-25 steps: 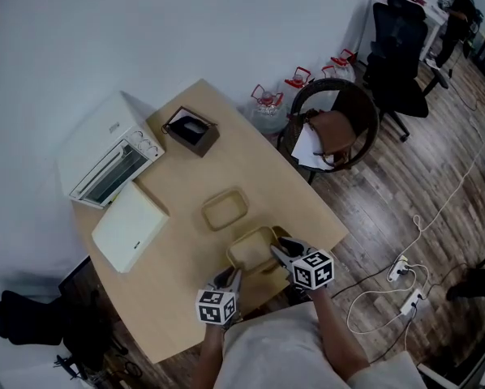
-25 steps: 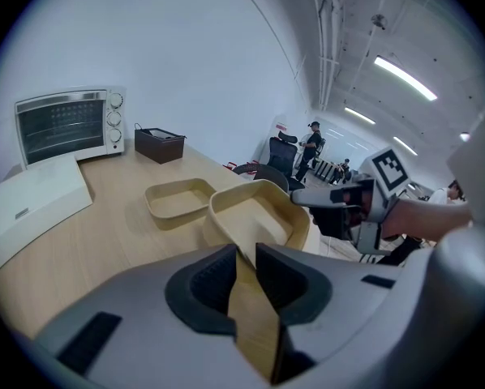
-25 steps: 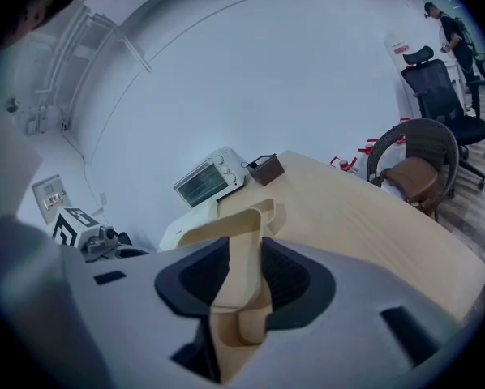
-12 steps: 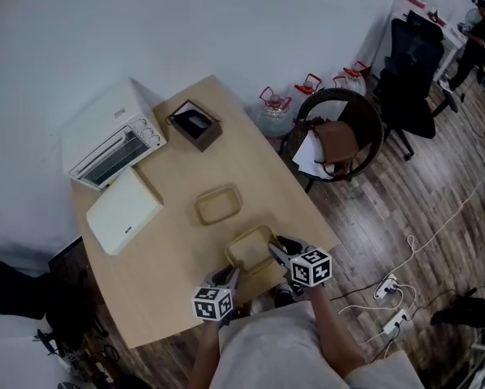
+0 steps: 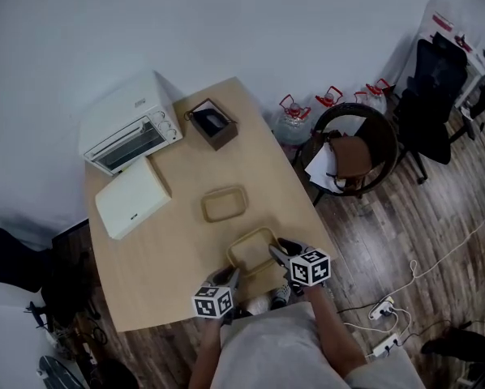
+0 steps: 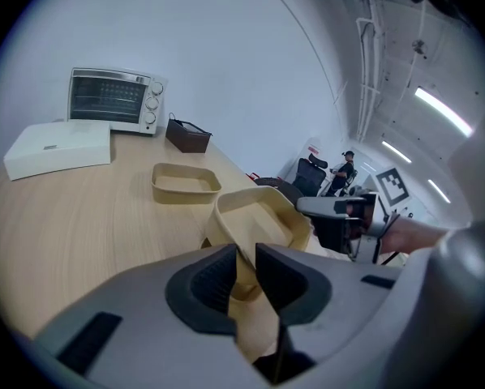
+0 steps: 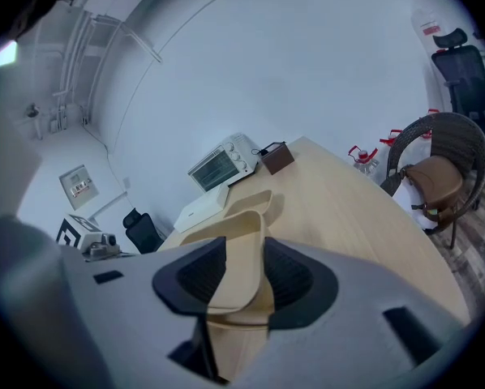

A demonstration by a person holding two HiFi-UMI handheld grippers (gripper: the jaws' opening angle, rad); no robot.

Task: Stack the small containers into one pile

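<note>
**Two grippers at a beige container (image 5: 249, 251) by the surface's (image 5: 161, 258) near edge**
The left gripper (image 6: 246, 258) pinches its wall. The right gripper (image 7: 238, 270) has just been opening its jaws, the wall loose between them. Best to hold the left pinch firm, draw the right clear, then nest it squarely into the second container (image 5: 224, 204), shallow and round-cornered, mid-surface.

White wall (image 5: 267, 23) from 10 to 1 o'clock. Dark wood-plank floor (image 5: 421, 225) from 2 to 5. Light wooden table (image 5: 161, 250) at centre, set diagonally. White toaster oven (image 5: 130, 123) at its 11 o'clock corner, flat white box (image 5: 133, 197) just beside it, brown open box (image 5: 212, 123) at 12. Round wicker chair (image 5: 372, 113) at 3, water jugs (image 5: 291, 124) near it by the wall, black office chair (image 5: 433, 87) at 2. Power strips (image 5: 380, 308) with white cables on the floor at 4. Ceiling strip lights (image 6: 441, 112) lit.
</note>
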